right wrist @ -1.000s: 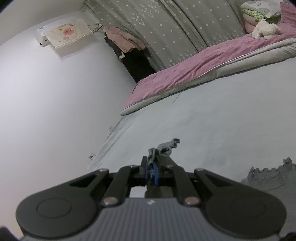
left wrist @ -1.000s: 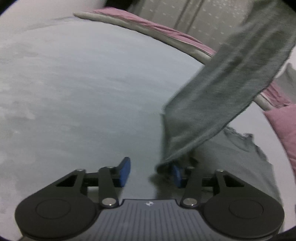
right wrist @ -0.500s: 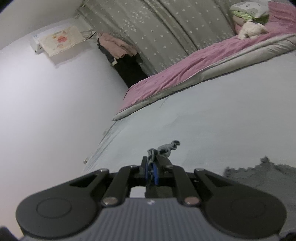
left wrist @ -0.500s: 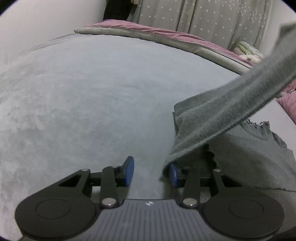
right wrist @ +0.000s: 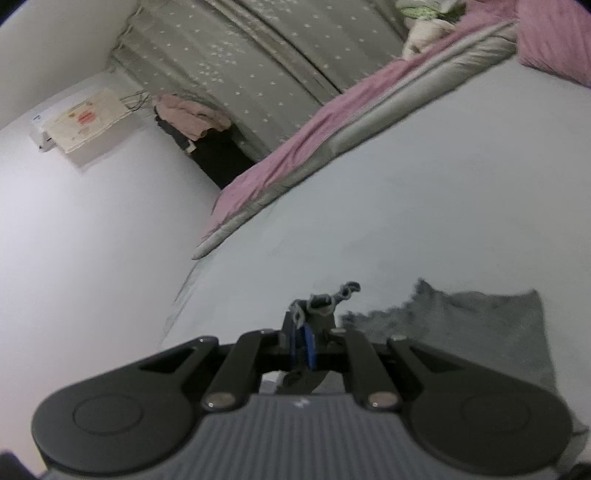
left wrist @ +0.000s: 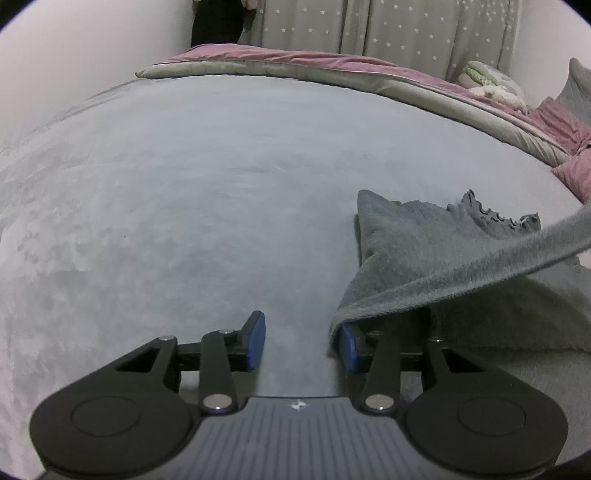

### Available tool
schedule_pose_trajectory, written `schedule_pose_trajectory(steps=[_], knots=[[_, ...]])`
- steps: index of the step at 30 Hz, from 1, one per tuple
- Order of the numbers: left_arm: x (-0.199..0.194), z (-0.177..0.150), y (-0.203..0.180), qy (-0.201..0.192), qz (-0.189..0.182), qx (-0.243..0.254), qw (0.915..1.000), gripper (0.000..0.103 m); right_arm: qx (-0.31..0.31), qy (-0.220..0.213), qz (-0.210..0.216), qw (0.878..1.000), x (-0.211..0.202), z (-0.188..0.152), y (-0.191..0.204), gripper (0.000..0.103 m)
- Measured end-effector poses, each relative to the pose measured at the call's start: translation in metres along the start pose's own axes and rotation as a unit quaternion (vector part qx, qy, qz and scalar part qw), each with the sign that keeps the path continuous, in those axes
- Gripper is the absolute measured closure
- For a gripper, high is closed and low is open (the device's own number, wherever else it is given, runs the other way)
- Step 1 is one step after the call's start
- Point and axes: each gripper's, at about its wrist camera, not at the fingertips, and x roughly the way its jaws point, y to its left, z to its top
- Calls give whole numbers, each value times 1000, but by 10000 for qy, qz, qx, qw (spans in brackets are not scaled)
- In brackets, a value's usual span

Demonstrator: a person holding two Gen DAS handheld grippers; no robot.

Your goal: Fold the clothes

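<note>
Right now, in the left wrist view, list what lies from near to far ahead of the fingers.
Blue-padded left gripper → pale grey plush bedspread → grey-and-pink folded quilt → grey star-print curtain.

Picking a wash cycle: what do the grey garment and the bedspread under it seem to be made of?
The grey garment looks like soft brushed knit or fleece: fuzzy nap, matte, ruffled hem. The bedspread looks like short-pile plush, pale grey, with brush marks. Neither fibre can be confirmed.

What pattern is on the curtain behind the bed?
Small white stars on grey curtain fabric, clearest in the right wrist view.
</note>
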Motion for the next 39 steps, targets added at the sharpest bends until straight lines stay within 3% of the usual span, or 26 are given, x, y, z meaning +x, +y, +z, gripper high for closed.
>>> schedule_pose_trajectory(steps=[11,19,27,31,33,39], knots=[[-2,5,1,293,-184,229,9991,54,306,72,-242,9992,7,-31,-78,97],[-2,23,29,1045,-1230,278,9865,43,322,238,-428,9983,13,-52,-109,97],[-3,36,49,1522,-1813,199,9714,43,333,478,-524,9969,8,-68,-137,92],[3,43,56,1488,-2008,-27,9683,43,261,485,-460,9974,8,-65,-136,81],[5,47,56,1368,-2088,-102,9683,43,224,481,-431,9977,9,-62,-135,67],[22,62,57,975,-2314,-576,9663,44,113,469,-343,9982,10,-55,-131,65]])
